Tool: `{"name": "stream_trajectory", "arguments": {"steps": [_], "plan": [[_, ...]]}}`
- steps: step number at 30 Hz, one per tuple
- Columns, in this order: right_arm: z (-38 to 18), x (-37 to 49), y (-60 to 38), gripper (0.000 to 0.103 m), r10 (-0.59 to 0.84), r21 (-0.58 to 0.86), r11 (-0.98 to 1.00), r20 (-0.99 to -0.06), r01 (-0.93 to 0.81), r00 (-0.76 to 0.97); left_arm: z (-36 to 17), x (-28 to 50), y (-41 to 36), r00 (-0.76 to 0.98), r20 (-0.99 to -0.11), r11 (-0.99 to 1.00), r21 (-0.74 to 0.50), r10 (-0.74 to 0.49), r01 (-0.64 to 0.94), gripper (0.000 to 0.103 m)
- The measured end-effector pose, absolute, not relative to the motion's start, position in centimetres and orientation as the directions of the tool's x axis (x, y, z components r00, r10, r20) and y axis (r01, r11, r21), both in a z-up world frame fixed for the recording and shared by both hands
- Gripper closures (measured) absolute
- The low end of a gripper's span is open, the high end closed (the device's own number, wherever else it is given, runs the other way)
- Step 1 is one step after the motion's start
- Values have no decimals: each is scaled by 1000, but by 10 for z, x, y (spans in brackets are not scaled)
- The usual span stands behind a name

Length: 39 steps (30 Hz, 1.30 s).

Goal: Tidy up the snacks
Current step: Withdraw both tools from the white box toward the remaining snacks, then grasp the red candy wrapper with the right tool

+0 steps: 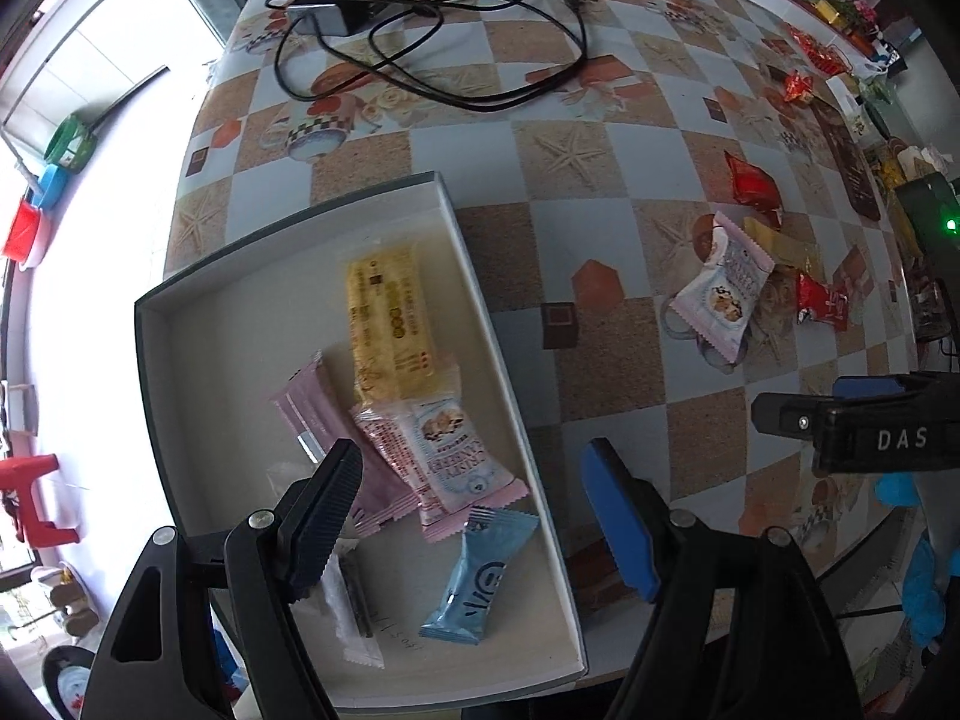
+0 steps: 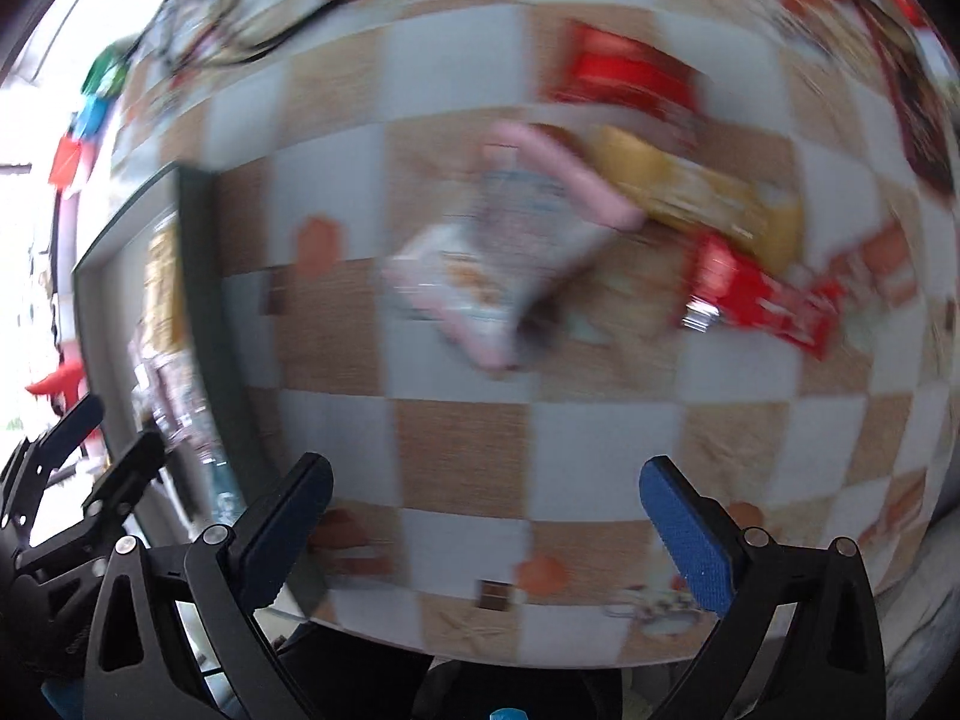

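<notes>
Black left claw [image 1: 474, 516] points down, spread empty over the box [image 1: 180, 324]; right claw [image 2: 486, 516] gapes wide, empty.

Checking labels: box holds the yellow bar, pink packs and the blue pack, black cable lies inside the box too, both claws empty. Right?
Not quite: the black cable lies on the checkered table beyond the box, not in it, as the left wrist view shows. The rest stands: yellow bar, pink packs and blue pack are in the box, and the left claw and right claw are empty.

Two downward views, perhaps sharing table [image 1: 600, 180].
</notes>
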State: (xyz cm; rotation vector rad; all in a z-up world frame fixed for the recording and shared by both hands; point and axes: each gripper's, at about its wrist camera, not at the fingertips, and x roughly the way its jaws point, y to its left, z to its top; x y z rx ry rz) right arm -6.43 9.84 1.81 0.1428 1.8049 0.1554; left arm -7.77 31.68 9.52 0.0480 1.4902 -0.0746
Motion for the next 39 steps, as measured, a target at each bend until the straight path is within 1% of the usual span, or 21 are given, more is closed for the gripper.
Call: {"name": "stream_trajectory", "arguments": {"steps": [6,12,16,27,29,32,35,39], "plan": [[11,-77,37,0,196,160,974,-952,161,-235,93,-69,276,69,-997,987,-9,-20,162,24],[11,-75,-8,0,200,135,942,-960,307,-193,86,-53,226,68,-998,962,2,-17,272,23],[13,-69,-32,0,189,120,925,-969,361,-162,76,-37,197,65,-998,951,10,-11,310,23],[15,-20,-75,0,166,103,908,-978,407,-123,44,-6,152,42,-998,938,52,40,342,23],[9,-3,-81,0,164,101,910,-979,403,-125,38,-4,147,37,-998,937,60,50,344,23],[4,1,-86,0,157,92,909,-979,406,-129,31,-4,144,29,-998,938,68,61,340,23],[6,1,-98,0,152,89,888,-983,452,-105,26,-6,136,25,-997,940,77,73,332,23],[5,-3,-116,0,200,114,821,-975,559,-96,16,-5,134,17,-996,942,91,90,322,23]]}}
